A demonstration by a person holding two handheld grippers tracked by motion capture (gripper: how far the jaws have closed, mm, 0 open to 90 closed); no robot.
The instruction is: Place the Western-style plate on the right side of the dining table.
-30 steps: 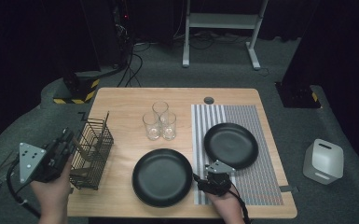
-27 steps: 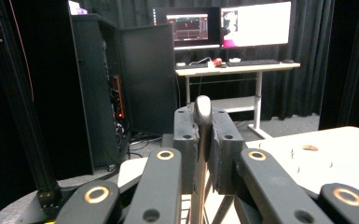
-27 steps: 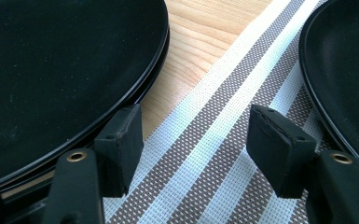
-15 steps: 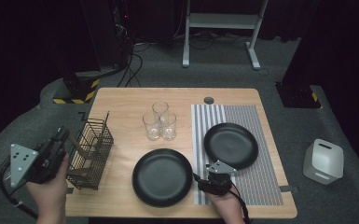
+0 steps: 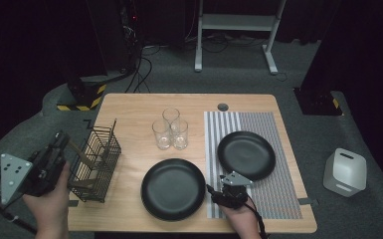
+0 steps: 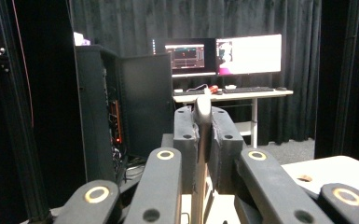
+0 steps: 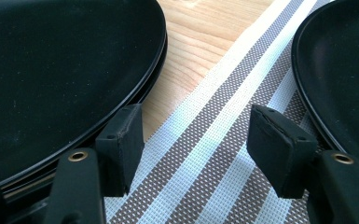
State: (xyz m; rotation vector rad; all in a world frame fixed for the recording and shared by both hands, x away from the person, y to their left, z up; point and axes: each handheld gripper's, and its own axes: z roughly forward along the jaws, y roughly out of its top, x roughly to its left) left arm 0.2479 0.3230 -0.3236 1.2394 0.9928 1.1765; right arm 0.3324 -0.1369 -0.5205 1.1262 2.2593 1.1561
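– Pale wood, the desk, and it carries everything. Shall we go from big to small?

– Yes. The striped woven placemat covers its right part. One black plate sits on it, and a second black plate lies on bare wood near the front edge.

– We'd judge those plates stiff, fairly heavy, smooth and breakable. We'd want the pads over the rim, one above and one below, not on the glossy face.

– Our right gripper rests low on the placemat between the two, jaws apart with nothing in them. Its left pad is just beside the nearer plate's rim, which looks doubled, so there may be two plates stacked.

– Then comes the wire cutlery basket at the left edge. It is light and open, and likely to tip if nudged. Three clear glasses stand together mid-desk; they are fragile and slick.

– Smallest is the slim pale utensil handle. Our left gripper, off the left edge beside the basket, is clamped on it. The handle stands upright between the pads.

– It looks light and rigid but narrow, so it may pivot in the grip. We think a hold near mid-handle suits it. We cannot tell what its working end is.
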